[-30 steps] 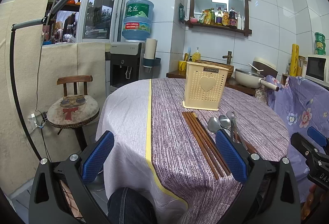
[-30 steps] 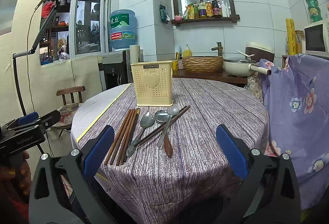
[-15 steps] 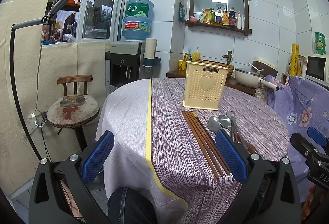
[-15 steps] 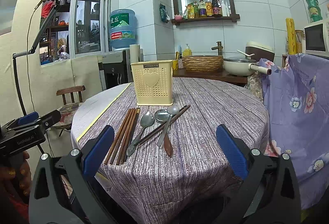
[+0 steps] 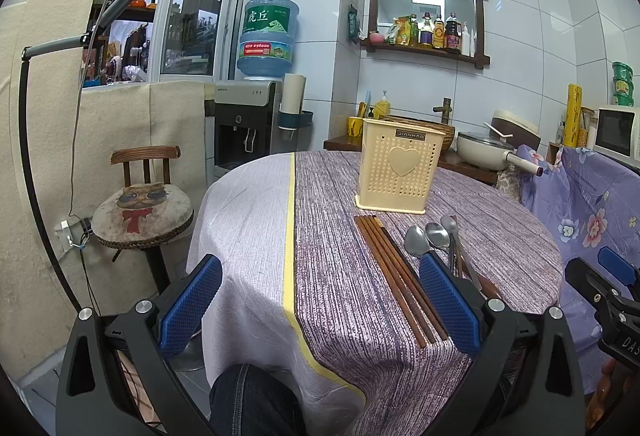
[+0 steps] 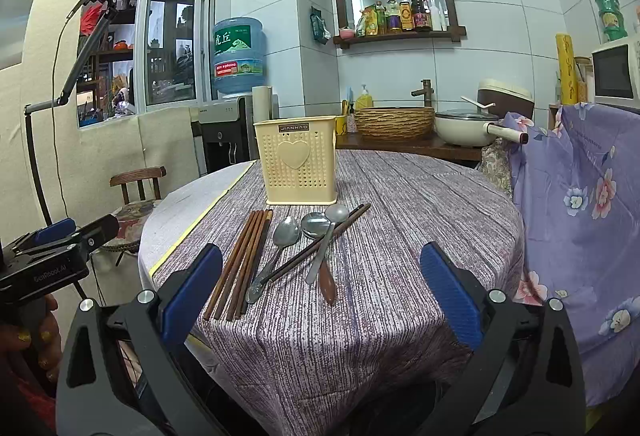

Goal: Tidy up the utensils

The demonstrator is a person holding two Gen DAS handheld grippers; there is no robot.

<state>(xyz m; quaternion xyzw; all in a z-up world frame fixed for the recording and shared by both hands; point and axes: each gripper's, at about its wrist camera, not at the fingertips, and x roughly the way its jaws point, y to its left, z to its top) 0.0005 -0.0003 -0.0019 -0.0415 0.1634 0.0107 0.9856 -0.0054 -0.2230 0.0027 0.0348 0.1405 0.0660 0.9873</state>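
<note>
A: Nothing shifted against the frames of a second ago; same hold on both sides, same lay of the cutlery.

B: Left tongs point(image 5: 320, 308) spread wide, gripping nothing, poised over the near edge of the tabletop point(image 5: 248, 220). Right tongs point(image 6: 320, 296) likewise wide apart and empty, low before the near rim.

A: Cream utensil holder point(image 6: 297, 160) upright toward the middle of the striped cloth. Just in front of it, a tight bundle of brown chopsticks point(image 6: 240, 260) lying lengthwise, handles toward the right tongs.

B: Beside the bundle, three metal spoons point(image 6: 316, 226), bowls close to the holder's foot; one dark chopstick pair point(image 6: 320, 242) slanting across them. All flat on the cloth, between the right tongs' blue pads in that view, yet untouched.

A: From the left wrist, chopsticks point(image 5: 396, 276) running down beside the right-hand pad point(image 5: 448, 304), spoons point(image 5: 432, 236) partly hidden behind it.

B: Bare cloth to the right of the cutlery and around the holder. Wooden chair point(image 5: 144, 204) well left of the rim, floral drape point(image 6: 580, 220) hanging at the right.
</note>
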